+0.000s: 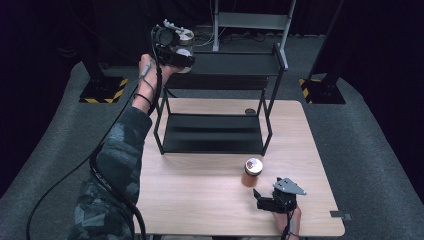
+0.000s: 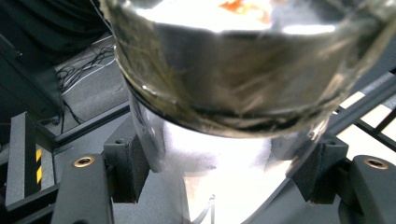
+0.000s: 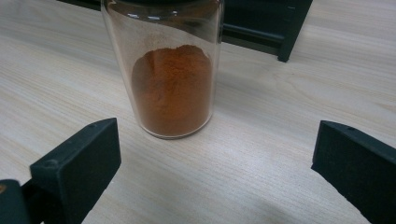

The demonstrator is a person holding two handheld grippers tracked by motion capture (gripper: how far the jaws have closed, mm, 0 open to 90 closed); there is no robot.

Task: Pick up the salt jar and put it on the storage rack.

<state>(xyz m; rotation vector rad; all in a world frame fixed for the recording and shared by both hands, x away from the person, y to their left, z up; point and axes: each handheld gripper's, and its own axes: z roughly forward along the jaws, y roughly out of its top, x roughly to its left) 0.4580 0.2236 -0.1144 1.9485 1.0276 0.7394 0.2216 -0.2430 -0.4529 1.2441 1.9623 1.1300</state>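
I'm holding a jar (image 2: 243, 84) clamped in the left gripper (image 1: 176, 54) over the rack's (image 1: 227, 65) top shelf, ready for placing. My right gripper (image 3: 210, 163) is waiting with jaws spread before the spice jar (image 3: 170, 79), lined up for grabbing.

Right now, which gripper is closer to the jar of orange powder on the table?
Right. The right gripper sits just behind the jar of orange powder, jaws open toward it. The left gripper is up by the shelf's top, holding a glass jar.

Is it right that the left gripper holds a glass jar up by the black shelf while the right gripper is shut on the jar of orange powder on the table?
Not quite. The right gripper is open: in the right gripper view its jaws stand wide apart, short of the jar of orange powder. The rest holds: the left gripper clamps a glass jar by the black shelf.
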